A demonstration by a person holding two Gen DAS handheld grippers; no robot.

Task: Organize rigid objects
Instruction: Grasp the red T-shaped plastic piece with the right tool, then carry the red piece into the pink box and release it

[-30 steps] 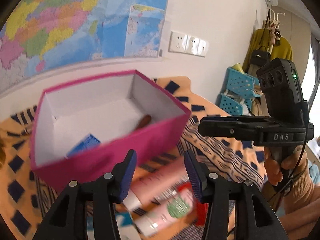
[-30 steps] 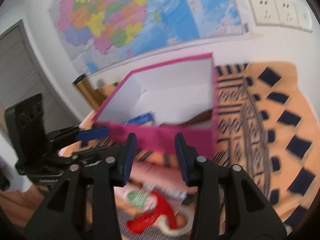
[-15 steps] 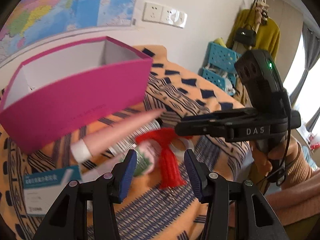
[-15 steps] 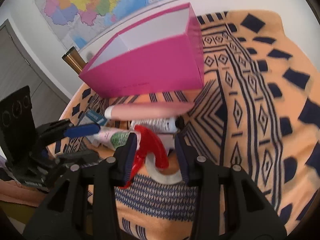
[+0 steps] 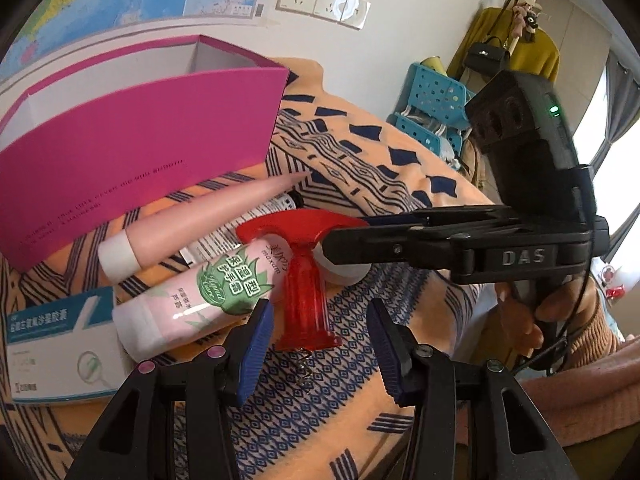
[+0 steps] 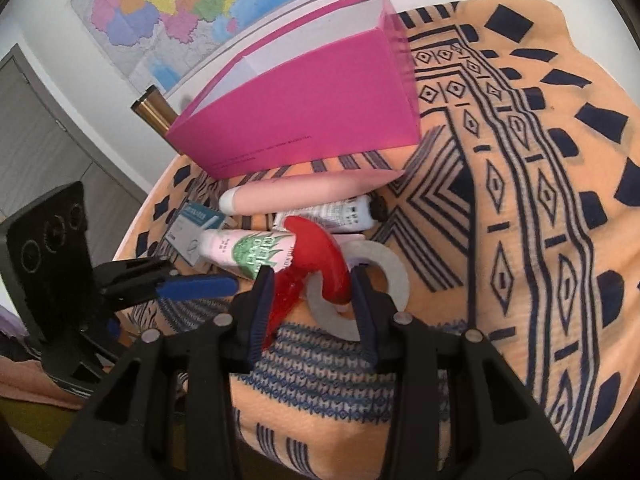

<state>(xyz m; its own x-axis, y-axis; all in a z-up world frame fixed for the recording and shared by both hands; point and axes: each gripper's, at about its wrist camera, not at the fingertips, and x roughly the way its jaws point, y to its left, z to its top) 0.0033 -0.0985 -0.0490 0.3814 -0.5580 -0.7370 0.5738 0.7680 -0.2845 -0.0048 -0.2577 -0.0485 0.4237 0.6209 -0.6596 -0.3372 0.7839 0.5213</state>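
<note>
Not far along yet, by the look of it. Pink box (image 5: pixel 132 148) at back of table (image 6: pixel 520 208), open on top; inside hidden from both views, so can't tell what's in it already.

Still out on the cloth, in a heap just in front of box: pink tube (image 5: pixel 188 228), black-capped tube (image 6: pixel 340 212) under it, hand cream w/ green leaf label (image 5: pixel 208 296), red corkscrew (image 5: pixel 302 280), white tape ring (image 6: pixel 372 288), blue & white carton (image 5: pixel 52 344) off to the side. Corkscrew lying across hand cream and over the ring, touching both.

Left tongs (image 5: pixel 318 344) closing slowly, still spread; bottom of corkscrew handle sits in the gap, pads not on it yet. Right tongs (image 6: pixel 312 300) also spread, one finger each side of corkscrew's curved top, close but not clearly pinching. Nothing lifted.

Probably corkscrew next to go. All six things left to put away, so most of the job still ahead. Heap is tangled, so pulling corkscrew out may nudge ring or hand cream.
</note>
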